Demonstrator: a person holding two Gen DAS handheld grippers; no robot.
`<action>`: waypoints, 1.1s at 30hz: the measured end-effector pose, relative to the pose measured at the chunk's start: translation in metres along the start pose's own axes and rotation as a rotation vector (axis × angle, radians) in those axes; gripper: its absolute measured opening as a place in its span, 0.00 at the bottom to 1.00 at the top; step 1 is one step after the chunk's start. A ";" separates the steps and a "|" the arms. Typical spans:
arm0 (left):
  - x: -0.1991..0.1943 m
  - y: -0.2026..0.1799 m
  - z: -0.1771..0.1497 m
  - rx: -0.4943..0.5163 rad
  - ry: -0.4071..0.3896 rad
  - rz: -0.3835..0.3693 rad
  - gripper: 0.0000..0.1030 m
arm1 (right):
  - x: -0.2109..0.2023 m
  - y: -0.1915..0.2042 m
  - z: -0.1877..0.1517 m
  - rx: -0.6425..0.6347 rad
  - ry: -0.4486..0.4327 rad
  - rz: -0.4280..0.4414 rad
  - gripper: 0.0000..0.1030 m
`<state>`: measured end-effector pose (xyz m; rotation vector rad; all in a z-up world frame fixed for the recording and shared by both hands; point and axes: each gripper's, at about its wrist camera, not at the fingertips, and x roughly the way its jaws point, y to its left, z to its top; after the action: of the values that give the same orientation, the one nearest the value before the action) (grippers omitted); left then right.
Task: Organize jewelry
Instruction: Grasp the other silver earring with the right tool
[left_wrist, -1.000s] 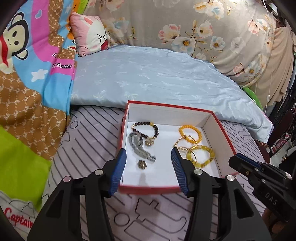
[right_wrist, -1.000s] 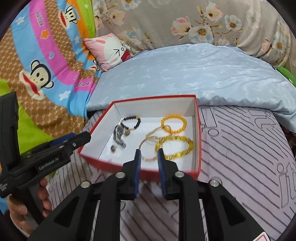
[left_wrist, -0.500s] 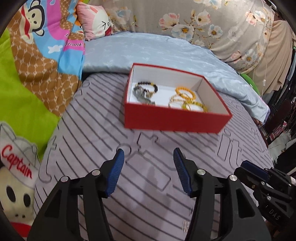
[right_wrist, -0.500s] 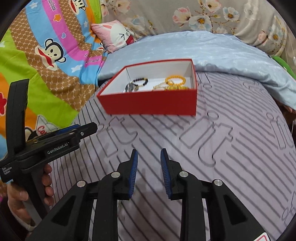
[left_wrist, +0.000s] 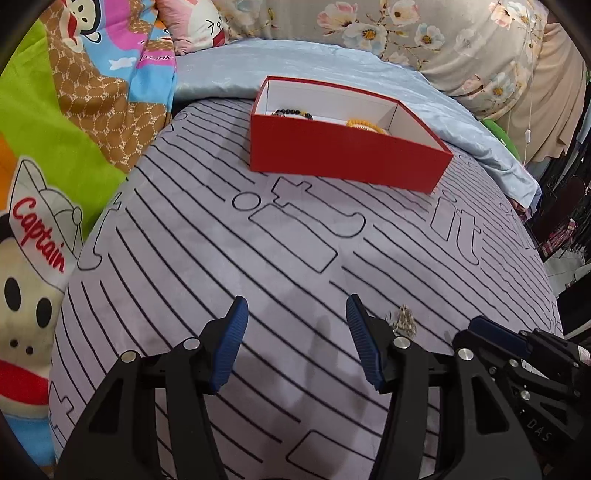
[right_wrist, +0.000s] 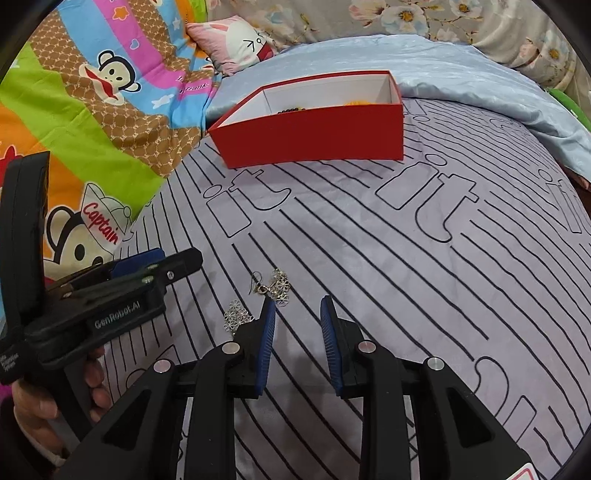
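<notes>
Silver earrings (right_wrist: 275, 286) on bed (right_wrist: 406, 258), touching right gripper (right_wrist: 298, 310) left fingertip; both grippers open, empty. Left gripper (left_wrist: 295, 314) just left; red box (right_wrist: 314, 129) far.

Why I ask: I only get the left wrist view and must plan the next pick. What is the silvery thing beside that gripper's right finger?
Observer: The right wrist view shows it is a pair: a hooked earring of silver flowers and a second earring nearer that camera, both lying on the striped mat.
Operator: Is the right gripper holding either?
Observer: No. The right gripper is open. The hooked earring lies right by its left fingertip, not between the fingers.
</notes>
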<state>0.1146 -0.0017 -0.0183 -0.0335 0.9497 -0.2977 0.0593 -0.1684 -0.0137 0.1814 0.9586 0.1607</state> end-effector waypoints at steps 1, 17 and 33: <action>0.000 -0.001 -0.003 0.005 0.001 0.005 0.52 | 0.003 0.001 0.000 -0.003 0.002 0.001 0.25; -0.001 0.003 -0.014 0.001 0.024 0.006 0.52 | 0.040 0.012 0.013 -0.040 0.023 -0.017 0.18; -0.006 -0.011 -0.018 0.015 0.035 -0.043 0.52 | 0.005 -0.017 0.006 0.030 -0.034 -0.057 0.03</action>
<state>0.0940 -0.0091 -0.0220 -0.0354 0.9819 -0.3464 0.0676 -0.1844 -0.0180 0.1836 0.9322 0.0903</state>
